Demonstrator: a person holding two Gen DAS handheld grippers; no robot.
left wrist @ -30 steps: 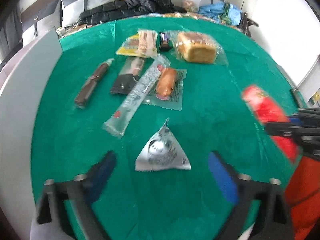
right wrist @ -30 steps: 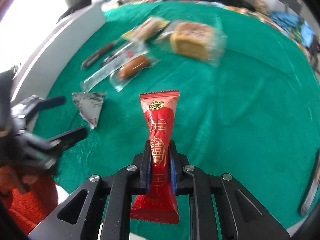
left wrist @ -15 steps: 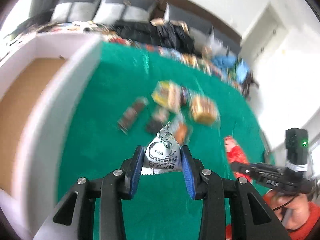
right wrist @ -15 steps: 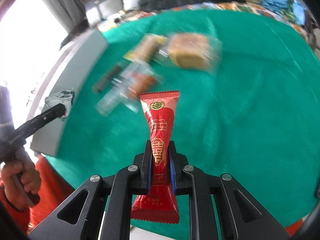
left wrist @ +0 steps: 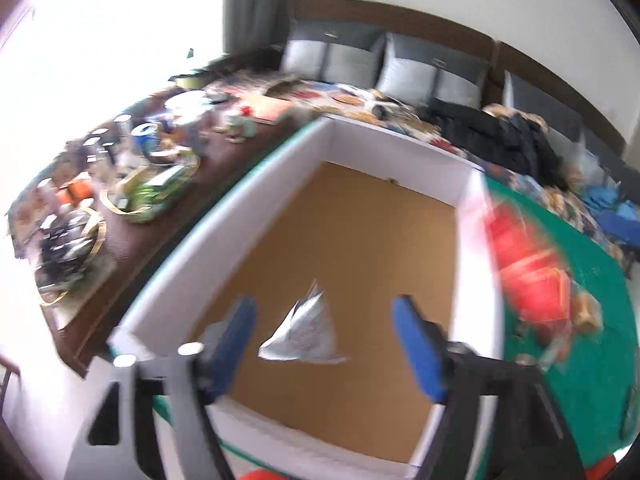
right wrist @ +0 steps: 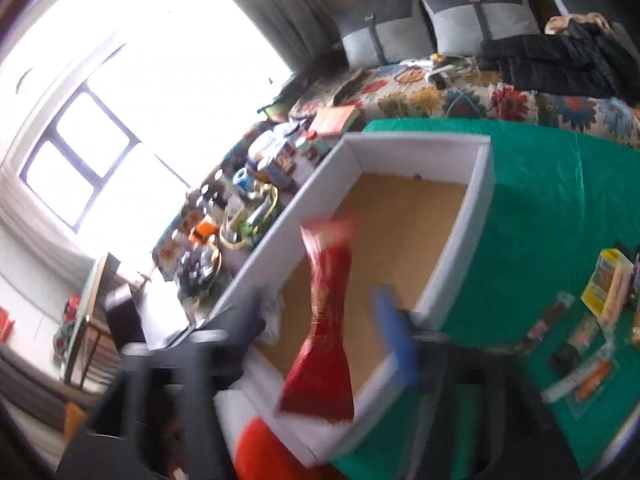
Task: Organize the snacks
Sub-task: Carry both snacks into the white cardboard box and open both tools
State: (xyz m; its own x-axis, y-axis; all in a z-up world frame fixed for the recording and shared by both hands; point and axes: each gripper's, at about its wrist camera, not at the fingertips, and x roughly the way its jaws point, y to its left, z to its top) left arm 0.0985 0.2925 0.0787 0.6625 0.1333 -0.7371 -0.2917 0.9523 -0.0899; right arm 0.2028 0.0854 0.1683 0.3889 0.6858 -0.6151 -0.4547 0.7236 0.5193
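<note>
The silver triangular snack (left wrist: pixel 306 334) hangs in the lower middle of the left wrist view, loose between the blue pads of the left tongs (left wrist: pixel 322 346), whose jaws are opening over the brown floor of the white box (left wrist: pixel 372 136). In the right wrist view the red snack packet (right wrist: pixel 326 320) sits mid-frame, free between the jaws of the right tongs (right wrist: pixel 320 332), which are also opening above the box's near corner. Neither packet is pinched. The risk lies with the red packet: its lower end overlaps the near wall, so it may catch the rim and tip outward onto the green bench (right wrist: pixel 560 208). The other snacks (right wrist: pixel 596 320) lie at the right edge, well apart from the box.
</note>
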